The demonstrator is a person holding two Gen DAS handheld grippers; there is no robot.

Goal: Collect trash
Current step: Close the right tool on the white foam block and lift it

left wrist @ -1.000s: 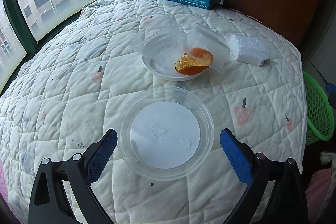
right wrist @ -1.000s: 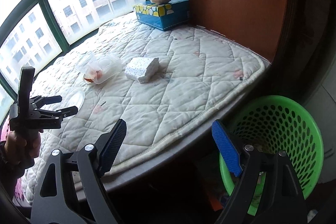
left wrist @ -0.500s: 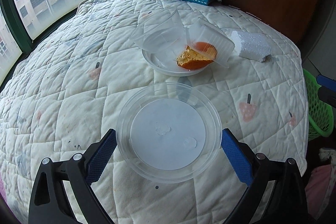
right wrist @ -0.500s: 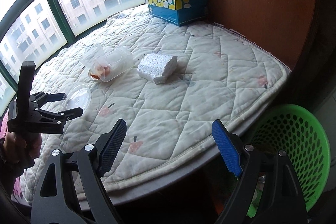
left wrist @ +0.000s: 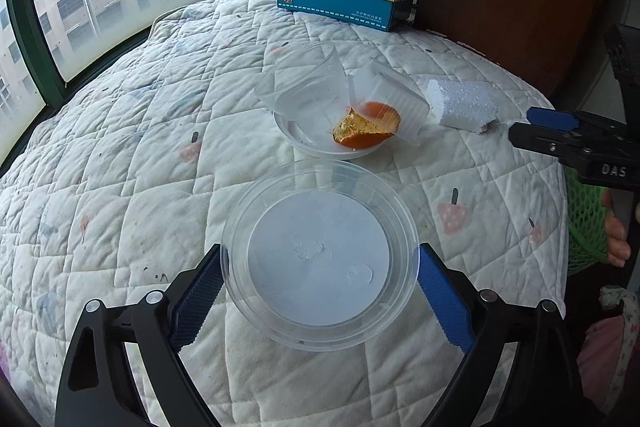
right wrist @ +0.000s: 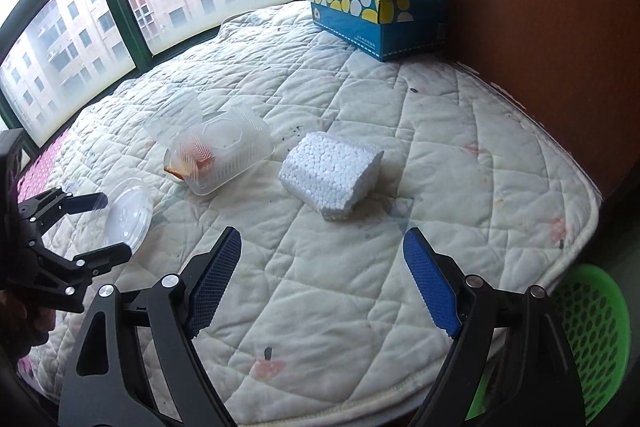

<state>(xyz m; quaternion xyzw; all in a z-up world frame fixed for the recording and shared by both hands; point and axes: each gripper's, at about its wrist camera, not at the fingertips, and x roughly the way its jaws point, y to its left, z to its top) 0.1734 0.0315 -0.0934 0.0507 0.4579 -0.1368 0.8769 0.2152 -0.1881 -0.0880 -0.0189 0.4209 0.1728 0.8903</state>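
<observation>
Currently: left gripper (left wrist: 320, 291) spread wide, straddling round clear lid (left wrist: 320, 253) flat on quilt (left wrist: 120, 147); pads flank rim, contact not confirmable. No long axis on lid; any closing line works. Right gripper (right wrist: 322, 281) spread, empty, aimed at foam block (right wrist: 330, 173) just ahead; block's long axis slants across jaw line. Nearer arm: left for lid, right for foam. Count: one lid, one foam block, one cluster of food containers (left wrist: 340, 107) beyond lid, one green basket (right wrist: 592, 331) off quilt edge, right side.
</observation>
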